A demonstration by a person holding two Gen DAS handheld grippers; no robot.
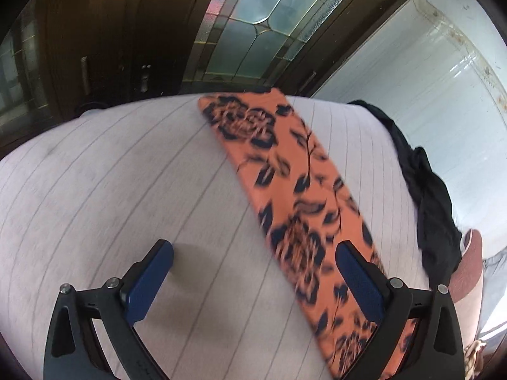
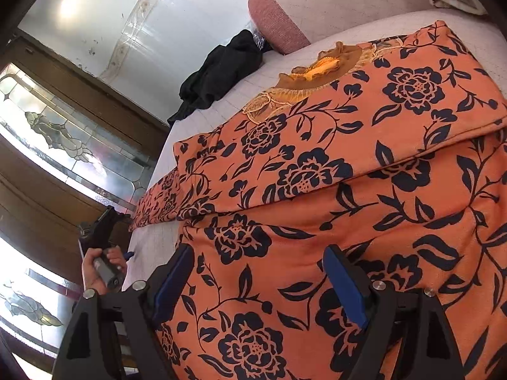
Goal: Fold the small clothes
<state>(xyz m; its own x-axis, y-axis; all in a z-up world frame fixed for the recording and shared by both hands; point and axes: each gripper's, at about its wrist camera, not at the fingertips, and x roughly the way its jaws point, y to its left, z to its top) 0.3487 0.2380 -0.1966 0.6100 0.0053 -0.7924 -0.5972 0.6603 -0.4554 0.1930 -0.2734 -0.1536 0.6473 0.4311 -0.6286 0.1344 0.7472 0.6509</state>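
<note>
An orange garment with dark navy flowers (image 2: 317,174) lies on a pale quilted surface (image 2: 221,107), one side folded over, with an orange ruffled collar (image 2: 326,63) at the far end. In the left wrist view a long strip of it (image 1: 285,190) runs across the surface (image 1: 126,174). My left gripper (image 1: 253,253) is open and empty just above the surface, its right finger over the cloth edge. My right gripper (image 2: 256,259) is open and empty, hovering low over the garment's near part. The left gripper and the hand holding it also show in the right wrist view (image 2: 104,253).
A crumpled black garment (image 2: 218,72) lies at the surface's edge, also in the left wrist view (image 1: 434,209). A pink bolster (image 2: 275,19) lies beside it. Dark wooden doors with leaded glass (image 1: 253,31) and a shiny white tiled floor (image 1: 427,95) surround the surface.
</note>
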